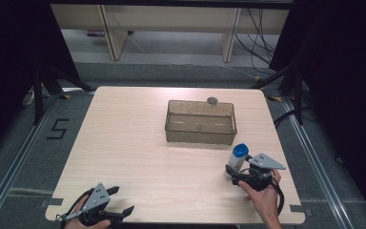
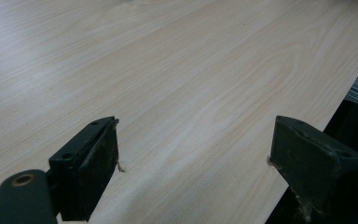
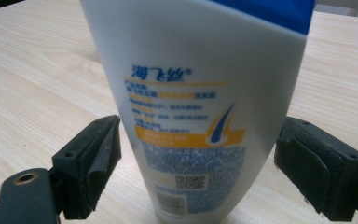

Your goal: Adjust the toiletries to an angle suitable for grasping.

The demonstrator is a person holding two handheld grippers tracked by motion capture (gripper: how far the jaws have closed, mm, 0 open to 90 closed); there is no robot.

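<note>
The shampoo bottle stood upright between the right claw's wide jaws, ungripped; the left claw, also wide, sat well apart

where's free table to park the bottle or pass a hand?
Free: the wide left stretch of the table between the bin and the left gripper, which is open over bare wood; also the front middle between both grippers. Crowded: front right, where the right gripper brackets the bottle, and around the bin.
</note>
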